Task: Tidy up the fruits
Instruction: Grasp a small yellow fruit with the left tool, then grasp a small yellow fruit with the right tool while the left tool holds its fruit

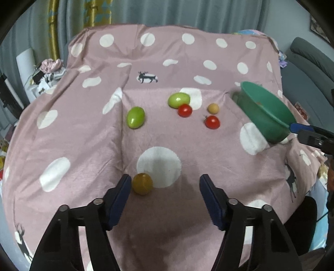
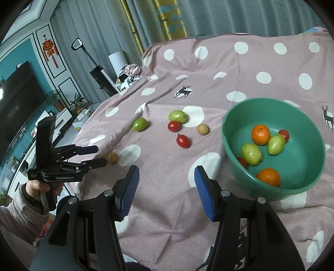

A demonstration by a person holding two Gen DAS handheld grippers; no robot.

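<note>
Left gripper (image 1: 165, 183): jaws apart, nothing between the pads. A small yellow-brown fruit (image 1: 142, 183) lies on the cloth (image 1: 87, 129) just beside the inner face of the left-hand finger; contact cannot be confirmed. Seen from the right wrist, this gripper is held low over the cloth edge by a hand (image 2: 38, 184) in a pale sleeve (image 2: 18, 212), tips pointing toward that same fruit.

Right gripper (image 2: 167, 173): jaws apart, nothing between them, only cloth below. In the left wrist view its blue tip appears at the near rim of the bowl (image 2: 229, 133); whether it touches the rim cannot be told.

Bowl: green, resting on the cloth to the right of the right gripper. Contents seen from the right wrist: two oranges (image 2: 260, 134), two green fruits (image 2: 251, 154), and two red tomatoes partly hidden, one by the far green fruit, one at the near wall.

Loose fruit on the cloth, beyond both grippers:
- green fruit (image 1: 135, 117), leftmost, by itself
- green fruit (image 1: 179, 100), farther back, touching a tomato (image 1: 185, 110)
- small tan fruit (image 1: 213, 108), near a second tomato (image 1: 212, 122), which carries a stalk

Cloth: pink with white dots and deer prints, wrinkled, covering the whole bench. Behind it hang grey curtains (image 1: 187, 12).
</note>
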